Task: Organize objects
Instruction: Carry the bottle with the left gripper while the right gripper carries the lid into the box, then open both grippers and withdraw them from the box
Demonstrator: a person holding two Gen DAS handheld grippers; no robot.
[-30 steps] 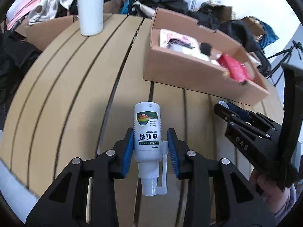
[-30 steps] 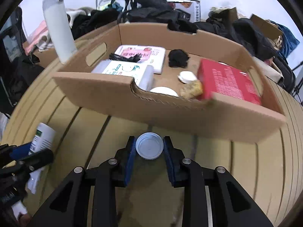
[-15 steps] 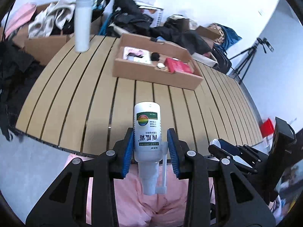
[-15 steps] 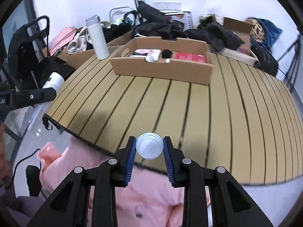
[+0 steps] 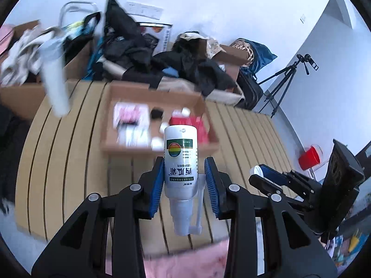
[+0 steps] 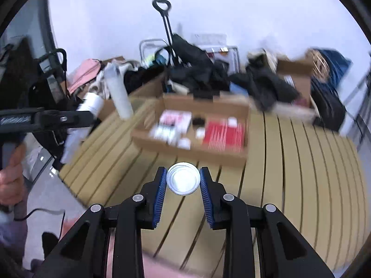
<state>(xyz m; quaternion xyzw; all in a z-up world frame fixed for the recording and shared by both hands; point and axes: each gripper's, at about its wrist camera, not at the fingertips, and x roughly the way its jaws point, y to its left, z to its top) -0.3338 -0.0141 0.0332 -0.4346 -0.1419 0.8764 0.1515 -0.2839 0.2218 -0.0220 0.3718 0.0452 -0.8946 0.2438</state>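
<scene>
My left gripper (image 5: 183, 183) is shut on a white spray bottle (image 5: 180, 162) with a rainbow label, nozzle pointing back at the camera, held in the air above the near part of the slatted wooden table (image 5: 69, 162). My right gripper (image 6: 183, 180) is shut on a small white round cap (image 6: 183, 178), also held above the table. An open cardboard box (image 6: 192, 148) lies on the table farther back, holding a red packet (image 6: 222, 134), a pink-and-white packet (image 6: 175, 120) and small items. The right gripper also shows in the left wrist view (image 5: 262, 173), and the left gripper shows in the right wrist view (image 6: 76, 118).
A tall white flask (image 5: 54, 85) stands on the table left of the box. Bags, clothes and cardboard boxes (image 5: 162, 53) pile up behind the table. A tripod (image 5: 285, 81) and a red bucket (image 5: 309, 157) stand on the floor at the right.
Both grippers have lifted and pulled back from the box, then swung toward it again; the view is blurred with motion. Each still holds its object.
</scene>
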